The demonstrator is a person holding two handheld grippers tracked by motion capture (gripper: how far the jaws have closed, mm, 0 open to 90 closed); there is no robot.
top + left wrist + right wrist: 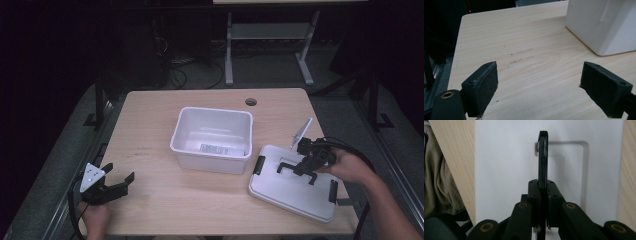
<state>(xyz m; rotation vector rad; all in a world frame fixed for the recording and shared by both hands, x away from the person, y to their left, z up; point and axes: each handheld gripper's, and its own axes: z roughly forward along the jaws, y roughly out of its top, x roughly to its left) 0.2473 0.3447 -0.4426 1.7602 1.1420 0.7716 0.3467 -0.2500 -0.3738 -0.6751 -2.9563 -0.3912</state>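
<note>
A white lid (290, 192) lies flat on the table's right side, next to an open white bin (210, 162). The lid's black handle (285, 167) is raised, and my right gripper (302, 169) is shut on it. In the right gripper view the thin black handle (543, 157) stands up between the closed jaws of the right gripper (543, 185) over the lid (504, 170). At the table's front left, my left gripper (120, 172) is open and holds nothing. The left gripper view has the left gripper (539, 85) above bare wood, with the bin's corner (599, 25) at the upper right.
The wooden table (150, 125) has a cable hole (251, 102) near its far edge. A label (214, 149) lies inside the bin. Black latches (259, 165) sit at the lid's ends. Metal frame legs and cables stand on the floor beyond.
</note>
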